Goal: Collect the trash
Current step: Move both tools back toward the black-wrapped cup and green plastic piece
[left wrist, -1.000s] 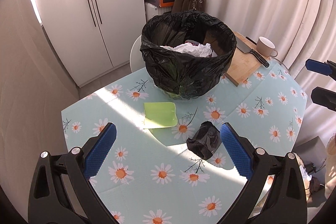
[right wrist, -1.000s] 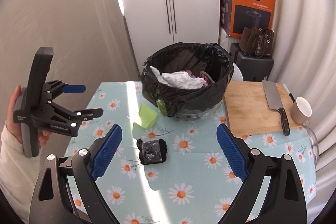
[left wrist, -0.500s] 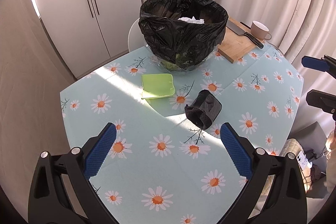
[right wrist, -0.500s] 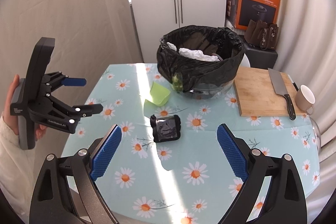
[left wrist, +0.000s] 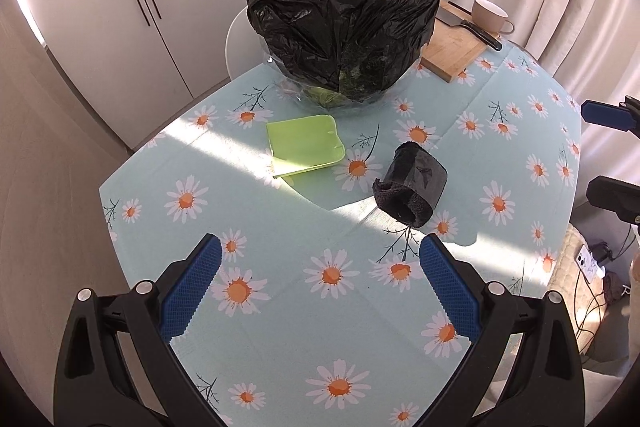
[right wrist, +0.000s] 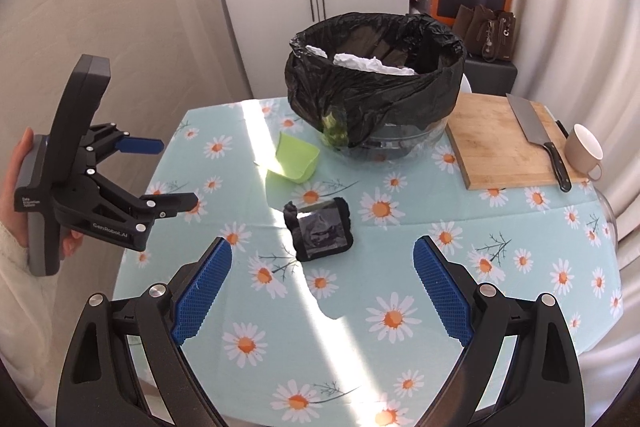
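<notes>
Black bin bag: lined a bowl at the table's far side, mouth folded open, likely to take trash; white paper already inside
Green tray: lay flat just in front of the bag
Black roll: on its side near the tray, apart from it
Left gripper: jaws wide apart, empty, held above the near table edge
Right gripper: jaws wide apart, empty, roll ahead between them; judged the likelier pick
Board, knife, cup: off to one side, probably not trash
</notes>
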The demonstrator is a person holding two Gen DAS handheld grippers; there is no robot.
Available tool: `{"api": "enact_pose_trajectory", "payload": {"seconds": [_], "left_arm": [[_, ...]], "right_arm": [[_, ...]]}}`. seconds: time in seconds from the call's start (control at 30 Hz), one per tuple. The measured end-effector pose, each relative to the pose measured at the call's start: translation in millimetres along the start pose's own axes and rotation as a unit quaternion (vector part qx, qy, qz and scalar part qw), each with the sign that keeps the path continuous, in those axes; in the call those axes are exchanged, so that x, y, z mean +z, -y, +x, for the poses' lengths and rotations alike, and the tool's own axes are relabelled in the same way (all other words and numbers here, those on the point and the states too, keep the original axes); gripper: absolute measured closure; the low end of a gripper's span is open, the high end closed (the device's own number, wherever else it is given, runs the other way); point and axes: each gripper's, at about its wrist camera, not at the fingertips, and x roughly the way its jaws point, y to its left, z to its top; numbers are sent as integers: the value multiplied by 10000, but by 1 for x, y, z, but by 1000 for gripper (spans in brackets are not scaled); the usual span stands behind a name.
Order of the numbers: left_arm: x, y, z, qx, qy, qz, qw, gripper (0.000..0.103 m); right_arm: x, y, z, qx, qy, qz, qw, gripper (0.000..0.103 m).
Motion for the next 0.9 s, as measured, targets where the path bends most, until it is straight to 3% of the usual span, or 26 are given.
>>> {"api": "enact_pose_trajectory", "payload": {"seconds": [0.37, 0.9], "left_arm": [[10, -12, 29, -27, -183, 243, 9995, 6], [36, -36, 98, -96, -640, -188, 9977, 6]], "right_arm": [[-1, -2, 40, 59, -144, 304, 9994, 15], [12, 16, 139, 625, -1054, -99, 9924, 15]]}}
